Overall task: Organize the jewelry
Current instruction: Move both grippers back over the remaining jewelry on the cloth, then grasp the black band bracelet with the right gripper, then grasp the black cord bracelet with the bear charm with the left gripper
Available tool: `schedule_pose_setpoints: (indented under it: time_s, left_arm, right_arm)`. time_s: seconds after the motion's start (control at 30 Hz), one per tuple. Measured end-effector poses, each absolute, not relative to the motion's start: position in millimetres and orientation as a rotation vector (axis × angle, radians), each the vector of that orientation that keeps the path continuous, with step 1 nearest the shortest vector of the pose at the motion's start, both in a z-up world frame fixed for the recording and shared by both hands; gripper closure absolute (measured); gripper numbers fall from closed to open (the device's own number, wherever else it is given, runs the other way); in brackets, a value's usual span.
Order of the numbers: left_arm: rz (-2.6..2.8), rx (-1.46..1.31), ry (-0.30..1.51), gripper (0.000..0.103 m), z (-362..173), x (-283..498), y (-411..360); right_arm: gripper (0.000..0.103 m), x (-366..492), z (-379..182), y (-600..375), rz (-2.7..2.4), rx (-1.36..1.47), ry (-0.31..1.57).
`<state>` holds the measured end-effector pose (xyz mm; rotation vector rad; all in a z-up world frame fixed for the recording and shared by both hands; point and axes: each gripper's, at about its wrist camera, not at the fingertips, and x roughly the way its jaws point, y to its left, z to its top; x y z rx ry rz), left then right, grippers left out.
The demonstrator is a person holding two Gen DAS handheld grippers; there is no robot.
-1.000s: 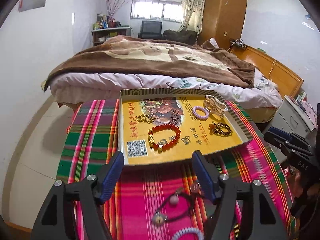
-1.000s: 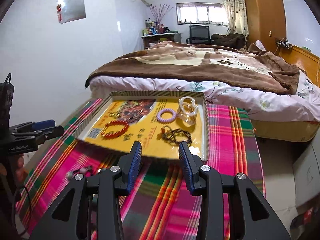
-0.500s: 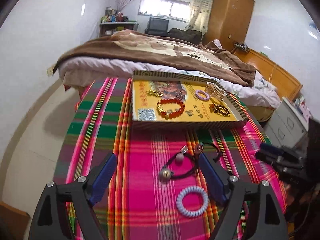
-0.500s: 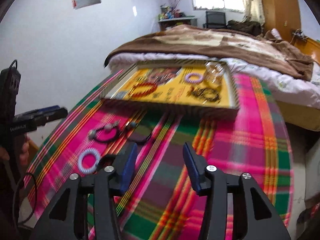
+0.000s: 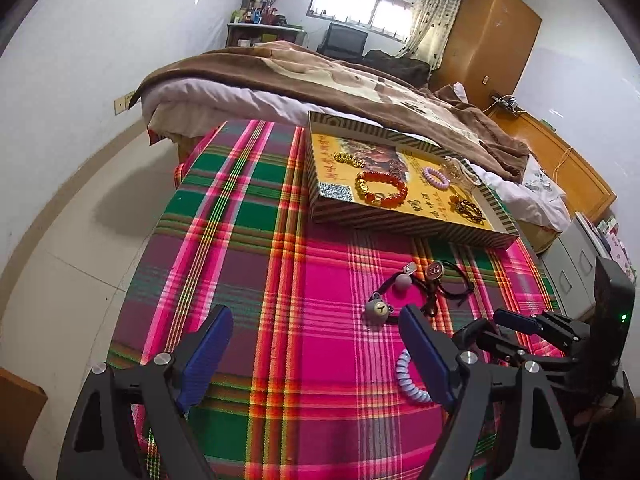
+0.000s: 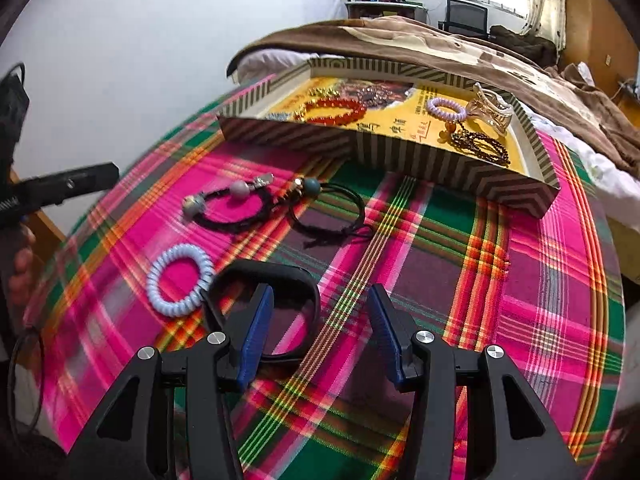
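A striped box (image 5: 404, 224) with a yellow floor holds a red bead bracelet (image 5: 382, 188), a purple coil tie (image 5: 434, 178) and other pieces. On the plaid cloth lie two black cord bracelets (image 6: 232, 208) (image 6: 332, 216), a pale blue coil tie (image 6: 178, 280) and a black bangle (image 6: 280, 276). My right gripper (image 6: 320, 320) is open, low over the cloth. Its left finger (image 6: 256, 328) stands over the bangle without pressing on it. My left gripper (image 5: 316, 344) is open over bare cloth, and its right finger (image 5: 424, 356) partly hides the blue coil tie (image 5: 408, 380).
A bed (image 5: 320, 80) with a brown blanket runs behind the table. A clear hair claw (image 6: 490, 110) and a dark bead string (image 6: 480, 144) lie in the box's right end. The right gripper (image 5: 532, 324) shows at the left wrist view's right edge. A wardrobe (image 5: 488, 36) stands far back.
Both grippers have drawn back from the box and sunk toward the cloth, with jaws spread wider. The loose bracelets, the blue coil tie and the black bangle have come into view.
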<state>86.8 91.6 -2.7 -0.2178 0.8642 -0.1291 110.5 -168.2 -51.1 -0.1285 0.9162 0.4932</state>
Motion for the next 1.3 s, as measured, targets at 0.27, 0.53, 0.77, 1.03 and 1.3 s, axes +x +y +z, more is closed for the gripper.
schedule_pose_setpoints:
  time_s: [0.27, 0.53, 0.77, 1.03, 1.3]
  left_arm:
    - [-0.149, -0.219, 0.892, 0.018, -12, 93, 86]
    - [-0.175, -0.214, 0.926, 0.018, -18, 103, 78]
    - [-0.210, -0.207, 0.956, 0.018, -24, 115, 63]
    - [-0.226, -0.193, 0.986, 0.018, -35, 131, 42]
    - [-0.165, -0.113, 0.999, 0.030, -40, 140, 27]
  right_arm:
    - [0.065, 105, -52, -162, 0.469, -0.196, 0.893]
    - [0.097, 105, -51, -167, 0.471, -0.162, 0.893]
    - [0.098, 103, -48, -184, 0.438, -0.118, 0.875]
    - [0.098, 99, -40, -218, 0.384, -0.028, 0.849]
    - [0.098, 93, -33, -240, 0.359, 0.016, 0.823]
